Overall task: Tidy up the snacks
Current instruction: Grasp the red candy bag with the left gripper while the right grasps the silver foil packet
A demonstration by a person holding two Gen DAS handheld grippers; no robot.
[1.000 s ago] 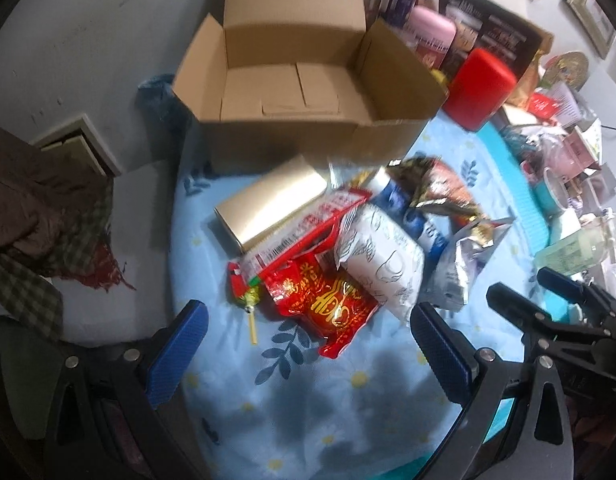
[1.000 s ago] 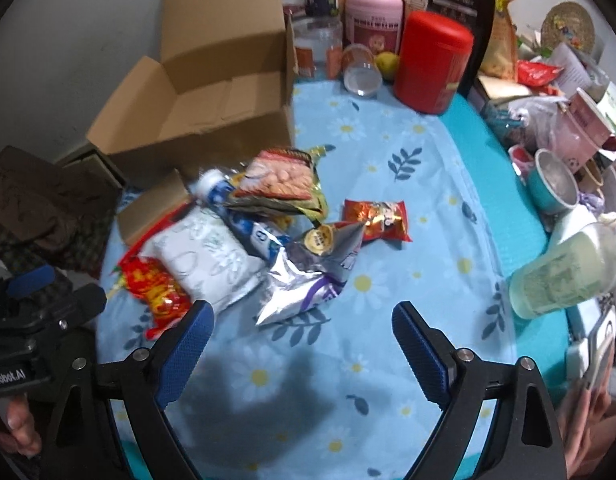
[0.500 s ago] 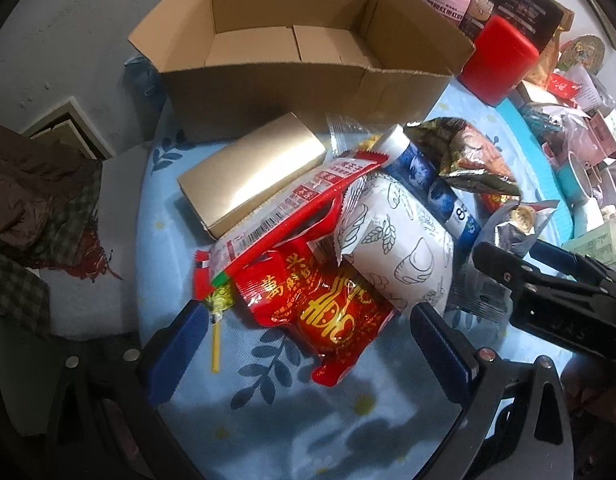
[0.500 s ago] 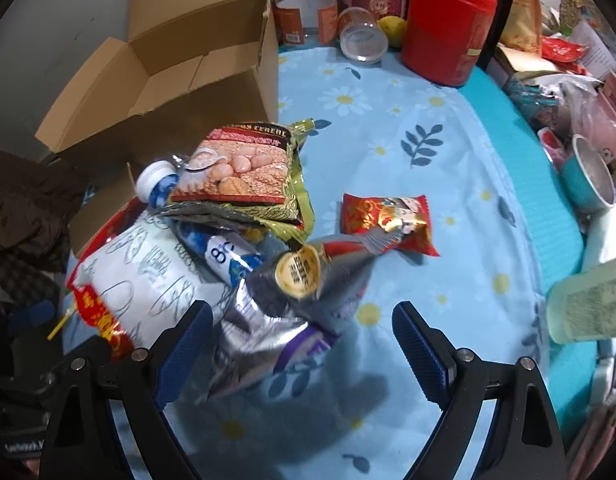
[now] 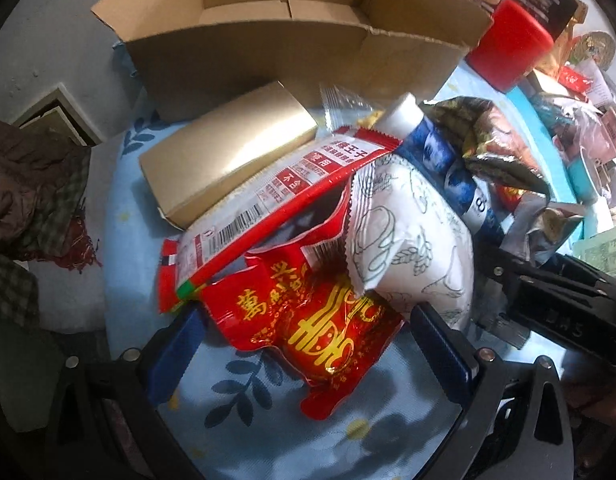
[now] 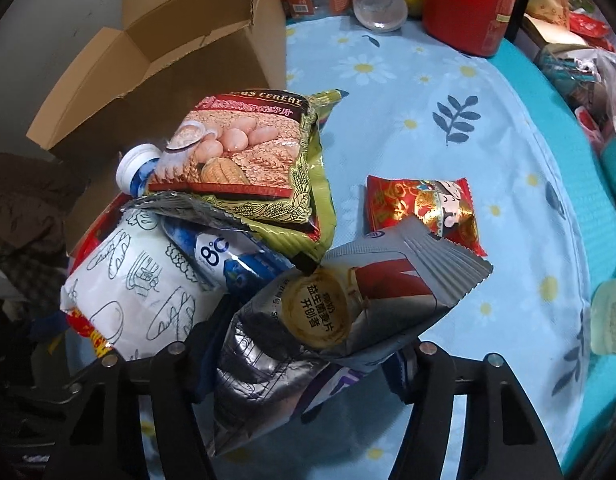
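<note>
Two grippers: right gripper [image 6: 304,360] closing around crinkled silver packet [image 6: 347,312], left gripper [image 5: 308,352] spread wide.

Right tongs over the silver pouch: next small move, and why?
Probably finish closing on the silver pouch, then lift it toward the open cardboard box. The right tongs have just been closing, with the pouch bulging between their blue pads, though firm contact isn't clear. The pouch lies on top of the pile, so it should lift free.
</note>
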